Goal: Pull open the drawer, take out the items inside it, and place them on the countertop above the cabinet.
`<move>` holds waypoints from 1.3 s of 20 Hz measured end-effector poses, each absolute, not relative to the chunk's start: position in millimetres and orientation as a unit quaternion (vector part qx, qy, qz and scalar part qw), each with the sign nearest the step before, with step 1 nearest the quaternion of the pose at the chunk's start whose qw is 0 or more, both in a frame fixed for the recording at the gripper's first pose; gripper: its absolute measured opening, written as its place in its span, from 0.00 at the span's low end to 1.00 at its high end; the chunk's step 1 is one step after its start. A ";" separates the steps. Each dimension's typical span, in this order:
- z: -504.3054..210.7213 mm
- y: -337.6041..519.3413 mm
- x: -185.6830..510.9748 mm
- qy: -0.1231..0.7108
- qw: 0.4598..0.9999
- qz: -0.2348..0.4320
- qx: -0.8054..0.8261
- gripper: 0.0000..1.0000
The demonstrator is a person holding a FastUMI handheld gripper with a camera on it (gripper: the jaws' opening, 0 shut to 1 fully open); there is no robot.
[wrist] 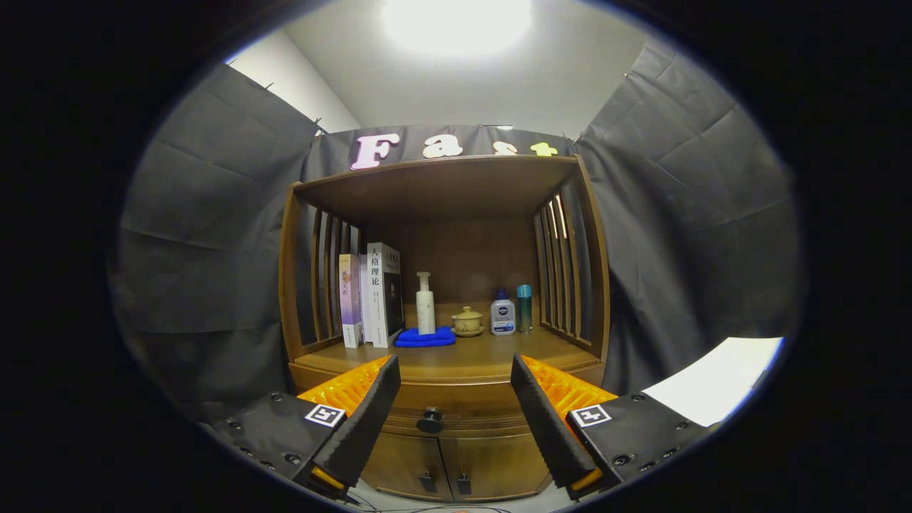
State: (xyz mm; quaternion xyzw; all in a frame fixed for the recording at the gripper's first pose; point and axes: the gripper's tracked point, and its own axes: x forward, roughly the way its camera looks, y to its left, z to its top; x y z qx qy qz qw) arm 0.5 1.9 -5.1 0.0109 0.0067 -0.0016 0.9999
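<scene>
Your tongs (452,399) are spread wide short of the drawer knob (430,420), the drawer (456,399) looks closed, so every step remains.

cabinet (442,385): warm brown wood, slatted sides
drawer (456,413): same brown wood
drawer knob (430,421): black
folded cloth (425,337): bright blue
pump bottle (425,305): white
lidded cup (467,320): pale yellow-green, on a matching saucer
squat bottle (502,314): white with a dark blue cap
slim bottle (524,308): teal
books (370,296): white and pinkish-purple spines, dark print
lower doors (456,467): brown wood, small dark handles
</scene>
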 end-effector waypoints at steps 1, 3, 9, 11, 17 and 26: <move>-5.3 1.6 0.4 0.007 1.000 -0.003 0.010 0.99; -4.5 1.9 -0.3 0.005 1.000 -0.004 0.009 0.99; -6.1 2.7 -2.3 0.007 1.000 -0.003 0.011 0.99; -7.2 4.5 -2.2 0.009 1.000 0.000 0.013 0.99; -6.3 4.9 -3.0 0.008 1.000 0.000 0.014 0.99; -10.1 2.9 -4.4 0.013 1.000 0.001 0.020 0.99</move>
